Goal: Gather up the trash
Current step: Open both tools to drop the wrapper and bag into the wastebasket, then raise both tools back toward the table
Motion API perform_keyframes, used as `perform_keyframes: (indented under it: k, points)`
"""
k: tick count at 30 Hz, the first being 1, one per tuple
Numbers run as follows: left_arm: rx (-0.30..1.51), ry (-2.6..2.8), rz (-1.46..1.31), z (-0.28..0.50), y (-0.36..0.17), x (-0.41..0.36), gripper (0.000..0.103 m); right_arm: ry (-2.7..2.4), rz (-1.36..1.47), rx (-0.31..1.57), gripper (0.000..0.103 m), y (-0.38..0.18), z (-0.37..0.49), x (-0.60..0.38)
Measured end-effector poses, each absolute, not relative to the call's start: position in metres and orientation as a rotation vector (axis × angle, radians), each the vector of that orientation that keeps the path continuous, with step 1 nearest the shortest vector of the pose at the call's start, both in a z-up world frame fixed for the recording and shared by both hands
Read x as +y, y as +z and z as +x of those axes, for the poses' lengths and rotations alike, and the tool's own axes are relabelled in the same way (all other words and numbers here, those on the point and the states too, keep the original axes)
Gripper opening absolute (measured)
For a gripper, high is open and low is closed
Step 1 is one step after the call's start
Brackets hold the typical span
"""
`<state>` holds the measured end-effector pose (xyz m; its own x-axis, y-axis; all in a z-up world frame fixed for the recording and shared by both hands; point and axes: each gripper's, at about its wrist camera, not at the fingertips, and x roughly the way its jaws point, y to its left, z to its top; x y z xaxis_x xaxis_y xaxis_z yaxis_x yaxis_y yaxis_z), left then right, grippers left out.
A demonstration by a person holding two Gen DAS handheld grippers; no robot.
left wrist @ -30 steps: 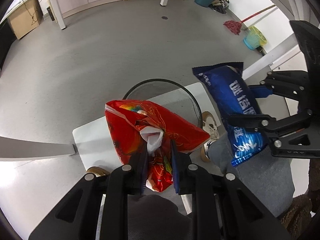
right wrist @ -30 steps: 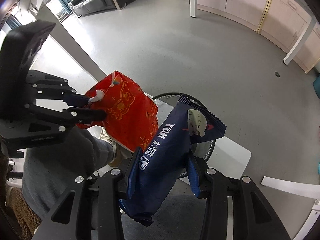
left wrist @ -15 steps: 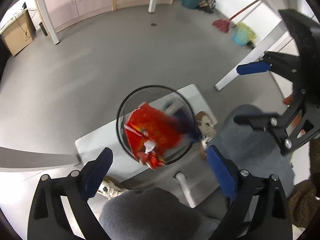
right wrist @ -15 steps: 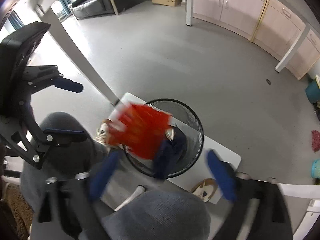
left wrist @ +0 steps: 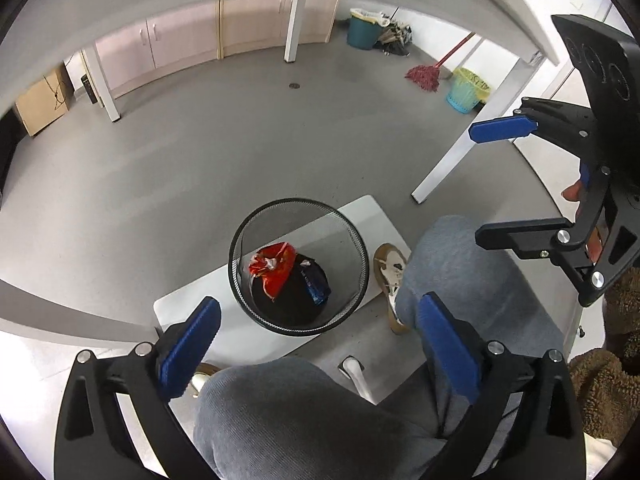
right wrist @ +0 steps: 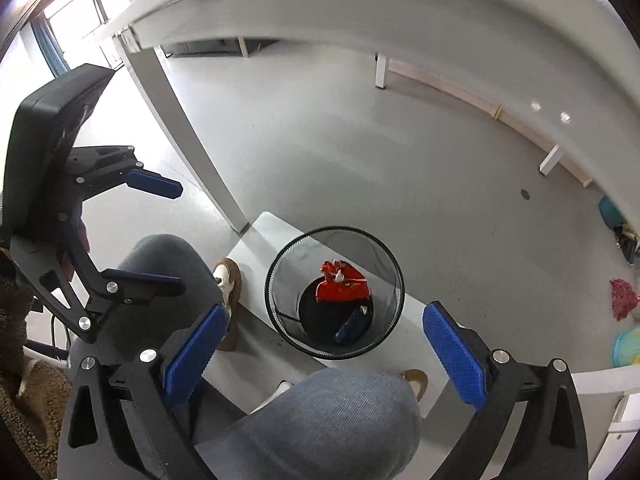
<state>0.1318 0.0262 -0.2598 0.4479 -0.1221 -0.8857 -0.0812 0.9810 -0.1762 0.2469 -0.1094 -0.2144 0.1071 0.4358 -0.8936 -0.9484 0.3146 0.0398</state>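
Observation:
A black mesh wastebasket [left wrist: 298, 202] [right wrist: 334, 229] stands on the floor below both grippers. Inside it lie a red snack bag [left wrist: 274, 270] [right wrist: 342, 286] and a dark blue snack bag [left wrist: 316, 284] [right wrist: 352, 326]. My left gripper [left wrist: 318, 306] [right wrist: 178, 236] hangs high above the basket, its jaws opening wide with nothing between the blue pads. My right gripper [right wrist: 325, 313] [left wrist: 476, 184] is beside it at a similar height, jaws also opening and empty.
The basket sits on a white floor mat [left wrist: 372, 216]. A person's grey-trousered knees [left wrist: 456, 264] and a shoe [left wrist: 390, 272] are close beside it. A white table leg [left wrist: 452, 160] stands near. A table edge [right wrist: 360, 12] curves overhead. A mop [left wrist: 424, 76] and small bins [left wrist: 466, 92] are far off.
Both grippers let go of their bags: the red and blue bags dropped into the wastebasket. Both grippers opened wide and rose away from the basket.

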Motion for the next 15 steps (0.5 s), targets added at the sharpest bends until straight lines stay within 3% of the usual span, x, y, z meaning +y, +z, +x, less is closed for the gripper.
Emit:
perform_keyframes:
  k: [15]
  points:
    - [0.982, 0.005, -0.162, 0.103, -0.202, 0.018, 0.098, 1.122, -0.556, 0.826, 0.1, -0.15, 0.219, -0.156]
